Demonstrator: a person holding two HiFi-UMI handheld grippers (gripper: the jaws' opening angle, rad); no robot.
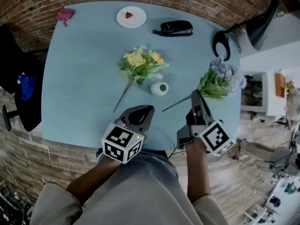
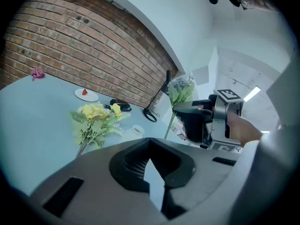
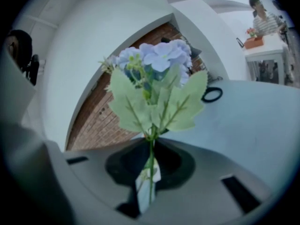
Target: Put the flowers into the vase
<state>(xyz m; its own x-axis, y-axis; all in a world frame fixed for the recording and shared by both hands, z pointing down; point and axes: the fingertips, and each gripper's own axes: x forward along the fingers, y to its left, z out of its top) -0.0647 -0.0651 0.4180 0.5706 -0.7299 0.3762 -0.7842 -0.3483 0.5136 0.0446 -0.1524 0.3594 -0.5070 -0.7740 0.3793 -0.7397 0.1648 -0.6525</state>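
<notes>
Gripping a thin green stem, right claw holds ruffled blue flowers — left claw closed, empty.

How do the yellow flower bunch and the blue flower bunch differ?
The yellow flower bunch lies flat on the light blue table; the blue flower bunch stands up, stem clamped in the right hand-held gripper. The yellow one is left of the small white vase, the blue one right. Both have green leaves.
</notes>
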